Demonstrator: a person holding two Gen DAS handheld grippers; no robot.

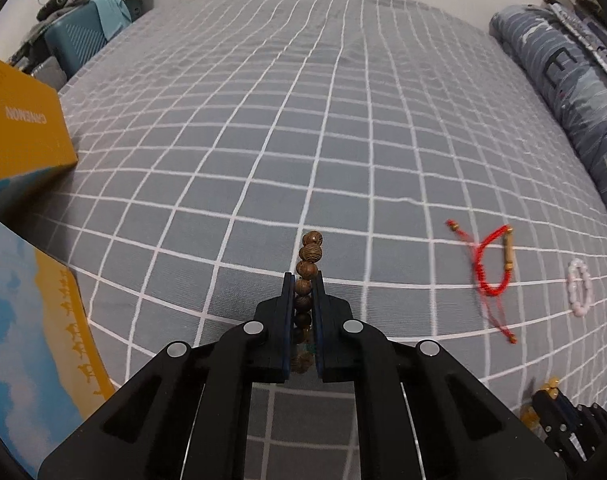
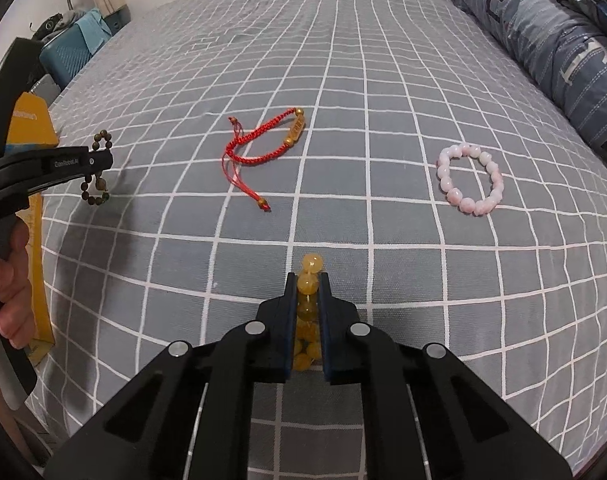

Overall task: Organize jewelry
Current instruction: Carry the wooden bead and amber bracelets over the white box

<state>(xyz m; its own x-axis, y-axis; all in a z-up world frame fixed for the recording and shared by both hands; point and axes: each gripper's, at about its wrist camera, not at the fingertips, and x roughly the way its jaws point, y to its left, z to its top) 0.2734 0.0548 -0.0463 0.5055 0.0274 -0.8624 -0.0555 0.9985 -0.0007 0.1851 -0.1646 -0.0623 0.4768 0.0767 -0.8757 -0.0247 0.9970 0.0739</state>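
Nearest the lens, the left hand-held gripper is clamped on a brown wooden-bead bracelet, lifted clear of the checked bed, while the right hand-held gripper pinches a yellow bead bracelet, presumably for sorting. A red cord bracelet and a pink bead bracelet lie apart on the bed. The yellow box at left is cut off, its interior hidden.

Bedroom: checked bed, rolled quilt
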